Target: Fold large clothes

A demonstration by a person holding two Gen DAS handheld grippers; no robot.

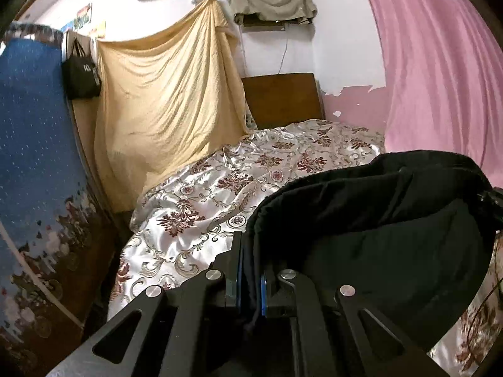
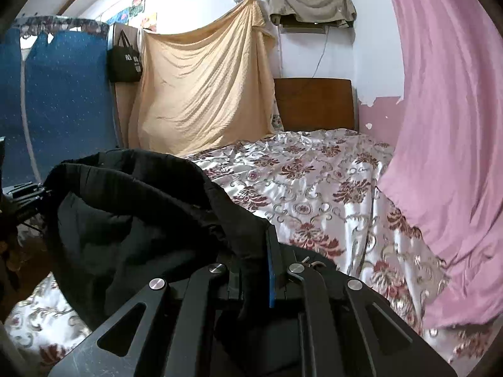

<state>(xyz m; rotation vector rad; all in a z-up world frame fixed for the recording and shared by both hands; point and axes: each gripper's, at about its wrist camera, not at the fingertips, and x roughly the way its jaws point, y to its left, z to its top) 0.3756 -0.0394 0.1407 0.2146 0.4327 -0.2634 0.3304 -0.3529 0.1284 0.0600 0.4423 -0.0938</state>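
A large black garment (image 1: pixel 393 220) hangs in the air above the bed, stretched between my two grippers. My left gripper (image 1: pixel 250 270) is shut on its left edge, cloth pinched between the blue pads. In the right wrist view the same black garment (image 2: pixel 132 220) sags to the left, and my right gripper (image 2: pixel 267 267) is shut on its right edge. The left gripper shows at the far left of the right wrist view (image 2: pixel 22 198), and the right gripper at the far right of the left wrist view (image 1: pixel 493 201).
The bed has a shiny white floral cover (image 2: pixel 314 188) and a brown headboard (image 2: pixel 314 103). A yellow sheet (image 2: pixel 204 88) hangs at the back, a pink curtain (image 2: pixel 446 125) at the right, a blue patterned panel (image 1: pixel 31 141) and black bag (image 1: pixel 80 75) at the left.
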